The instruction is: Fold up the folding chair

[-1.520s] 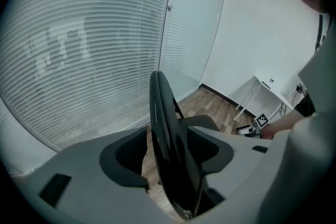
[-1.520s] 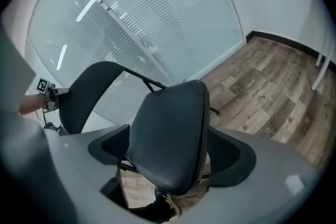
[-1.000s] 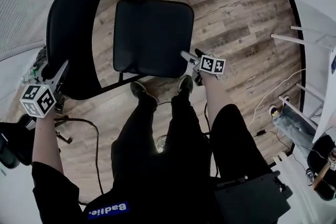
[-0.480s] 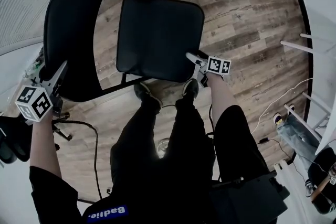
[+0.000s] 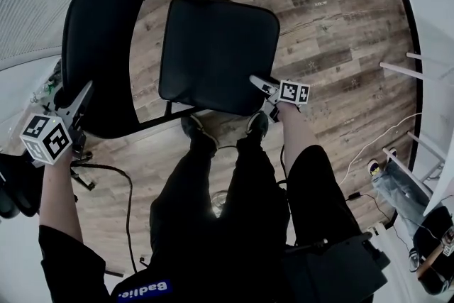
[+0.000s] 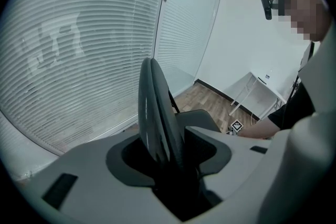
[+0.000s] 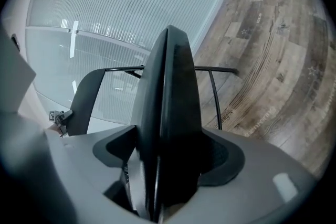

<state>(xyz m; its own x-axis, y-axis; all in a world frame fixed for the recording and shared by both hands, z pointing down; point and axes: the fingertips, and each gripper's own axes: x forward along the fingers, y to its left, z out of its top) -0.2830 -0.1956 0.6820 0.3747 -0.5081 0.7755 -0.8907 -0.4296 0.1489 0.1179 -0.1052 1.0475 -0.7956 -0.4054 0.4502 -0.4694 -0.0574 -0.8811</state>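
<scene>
Black chair [image 5: 177, 46] stands open on wood floor [image 5: 340, 25] at our feet. Grip step: both claws have just been closing. Left claw [image 5: 86, 89] pinches backrest [image 5: 96, 39] edge, right claw [image 5: 257, 81] pinches seat [image 5: 216, 53] front. Next, we reckon: swing seat up toward backrest, left steadying.

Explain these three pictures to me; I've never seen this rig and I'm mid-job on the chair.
No robot: a person holds a two-jaw gripper in each hand. The head view looks down from their head at a folding chair, unfolded on the wooden floor. Each other view rides on one gripper, looking along its jaws. The left gripper, jaws just closing, straddles the backrest edge; whether they press I cannot tell. The right gripper, also just closing, clamps the seat by its edge.
</scene>
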